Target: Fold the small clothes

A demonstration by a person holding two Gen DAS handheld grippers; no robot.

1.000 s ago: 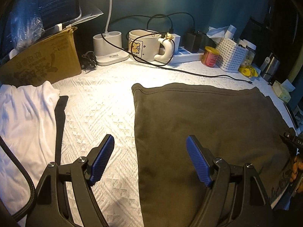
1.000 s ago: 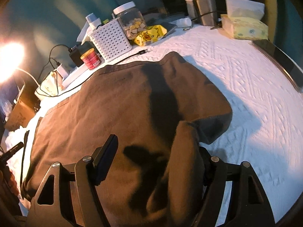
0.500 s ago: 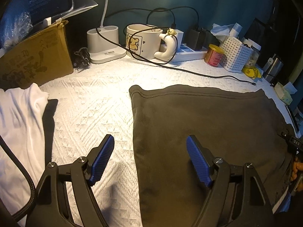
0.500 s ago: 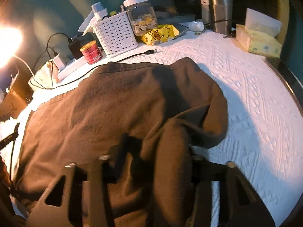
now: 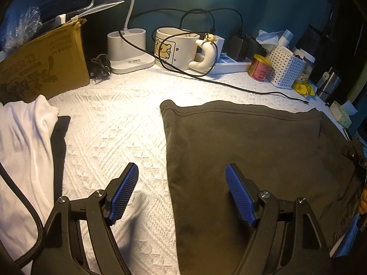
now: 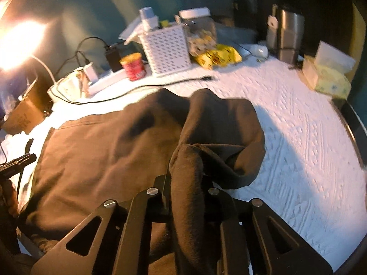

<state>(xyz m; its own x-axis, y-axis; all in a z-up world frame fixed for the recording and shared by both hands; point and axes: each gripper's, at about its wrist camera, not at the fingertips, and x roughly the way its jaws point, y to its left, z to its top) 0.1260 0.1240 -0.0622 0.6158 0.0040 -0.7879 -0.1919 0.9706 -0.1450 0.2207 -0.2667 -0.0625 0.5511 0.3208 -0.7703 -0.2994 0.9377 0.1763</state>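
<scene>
Pinching the dark brown garment (image 6: pixel 96 160) with my right gripper (image 6: pixel 185 181): its jaws have just been closing and now stand clenched on a fold of the cloth, which bunches up between them and drapes over the fingers. From that pinch the right-hand part of the garment is pulled up into a hump, curled over on itself, while the rest lies flat on the white textured cover (image 6: pixel 298 137) of the bench. Right wrist view is a bit blurred. My left gripper (image 5: pixel 182 191) is released, blue pads (image 5: pixel 125 192) spread wide with nothing between them, hovering over the garment's left edge: left pad above bare cover, right pad above cloth. Garment's far hem runs left to right, its left corner flat. White cloth (image 5: pixel 23 149) lies heaped at the left, well apart from the brown one. Along the far edge: cardboard box (image 5: pixel 41 61) at left, white lamp base (image 5: pixel 129 50), cartoon mug (image 5: pixel 176 45) with a black cable (image 5: pixel 229 84) trailing past it across the cover, power strip (image 5: pixel 229 63), red-and-yellow can (image 5: pixel 260 68), white perforated basket (image 5: pixel 286 68). Right wrist view adds a lidded jar (image 6: pixel 201 32), yellow packet (image 6: pixel 218 56), steel tumbler (image 6: pixel 289 36) and tissue box (image 6: pixel 328 78) at far right. Lamp glare at the left of that view.
</scene>
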